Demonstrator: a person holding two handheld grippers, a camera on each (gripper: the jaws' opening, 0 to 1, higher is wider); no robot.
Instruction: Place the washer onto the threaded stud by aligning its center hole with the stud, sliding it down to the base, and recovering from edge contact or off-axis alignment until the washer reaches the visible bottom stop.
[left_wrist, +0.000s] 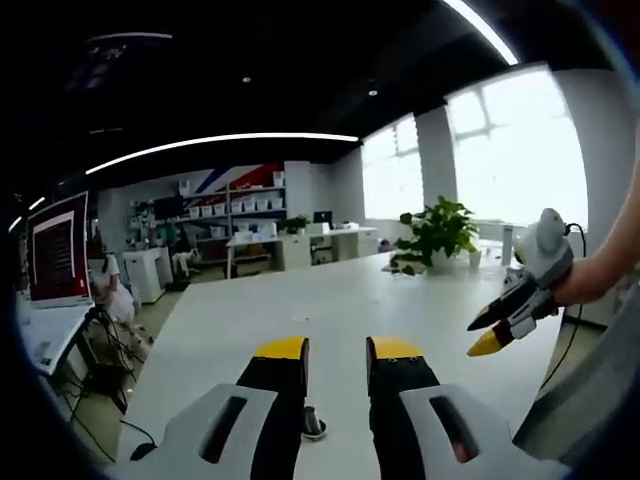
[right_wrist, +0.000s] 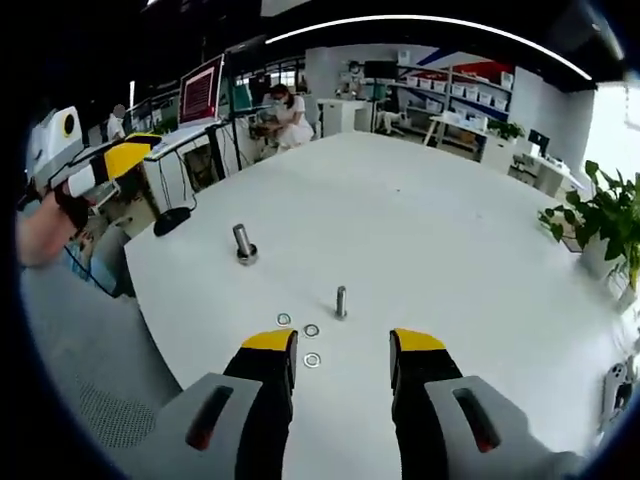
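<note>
A short threaded stud (right_wrist: 341, 301) stands upright on the white table (right_wrist: 420, 230), just ahead of my right gripper (right_wrist: 344, 342), which is open and holds nothing. Three small washers (right_wrist: 311, 330) lie flat on the table to the stud's left, close to the right gripper's left jaw. A thicker bolt (right_wrist: 244, 243) stands farther left; in the left gripper view it shows low between the jaws (left_wrist: 312, 425). My left gripper (left_wrist: 338, 350) is open and empty, held in the air above the table's edge (right_wrist: 120, 160). The right gripper (left_wrist: 483, 335) shows at the right in a hand.
A potted plant (left_wrist: 437, 230) stands at the table's far side (right_wrist: 600, 215). A monitor (right_wrist: 200, 90) and a dark mouse (right_wrist: 172, 220) sit past the table's left edge, with a seated person (right_wrist: 280, 115) behind. Desks and shelves line the back wall.
</note>
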